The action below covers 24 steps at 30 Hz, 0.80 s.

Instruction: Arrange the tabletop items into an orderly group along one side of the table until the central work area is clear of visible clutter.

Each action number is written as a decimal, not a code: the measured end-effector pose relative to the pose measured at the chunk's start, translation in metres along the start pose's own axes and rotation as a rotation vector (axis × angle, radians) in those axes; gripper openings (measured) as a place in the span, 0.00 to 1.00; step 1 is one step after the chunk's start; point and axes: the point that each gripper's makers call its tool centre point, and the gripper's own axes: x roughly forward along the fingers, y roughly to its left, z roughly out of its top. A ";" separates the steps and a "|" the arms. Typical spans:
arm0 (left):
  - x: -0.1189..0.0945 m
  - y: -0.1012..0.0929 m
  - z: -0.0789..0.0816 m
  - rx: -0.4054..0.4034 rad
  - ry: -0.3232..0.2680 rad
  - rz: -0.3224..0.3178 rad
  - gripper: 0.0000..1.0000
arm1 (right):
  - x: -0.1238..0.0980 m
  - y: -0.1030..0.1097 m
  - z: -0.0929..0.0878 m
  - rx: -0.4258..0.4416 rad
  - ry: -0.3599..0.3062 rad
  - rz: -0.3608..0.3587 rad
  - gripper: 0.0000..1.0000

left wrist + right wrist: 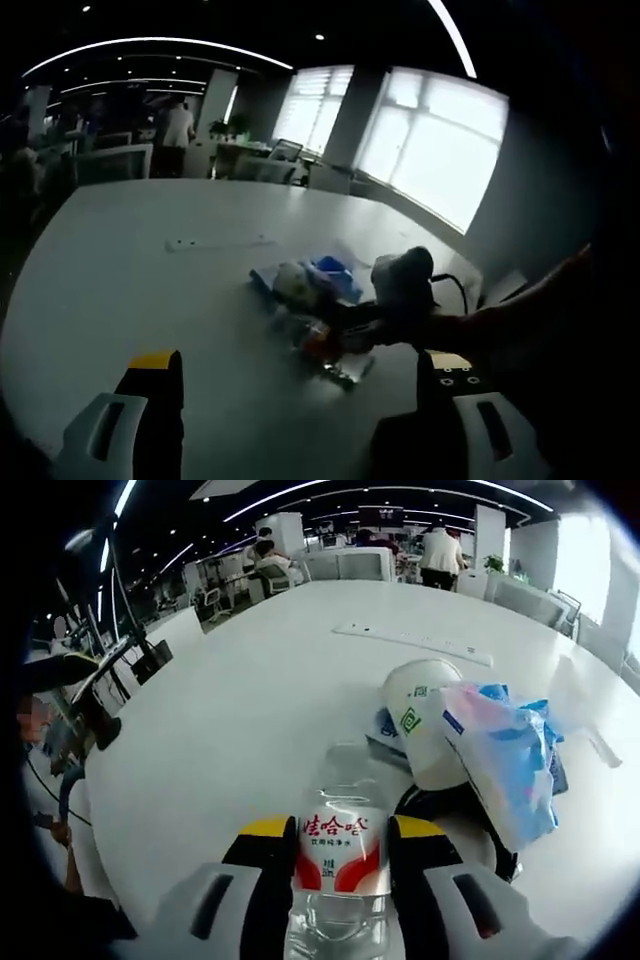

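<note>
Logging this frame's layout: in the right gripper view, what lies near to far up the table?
Water bottle between the right hand-held gripper's jaws → white bowl-shaped container → long white strip → person in white.

Hidden and cut off
The bottle [342, 865] runs below the picture's edge between the right tool [343, 855]'s jaws; the pile [312, 290] beyond the left tool is blurred.

Left gripper [300, 375]: jaws spread wide apart, nothing between them, hovering above the surface. Right gripper [340, 845]: yellow-tipped jaws closed against both sides of a clear bottle [338, 865], label at the pads. In the left gripper view the right gripper [345, 335] enters from the right, with the person's forearm [530, 310] behind it.
</note>
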 end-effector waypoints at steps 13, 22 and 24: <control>-0.006 0.025 -0.005 -0.020 -0.010 0.021 0.95 | 0.005 0.007 -0.001 -0.127 -0.002 0.039 0.33; -0.003 0.021 -0.007 -0.023 -0.007 0.013 0.94 | 0.000 0.008 -0.005 -0.095 -0.014 0.070 0.31; -0.003 0.022 -0.008 -0.022 -0.005 0.011 0.94 | -0.002 0.010 -0.006 -0.110 -0.015 0.068 0.31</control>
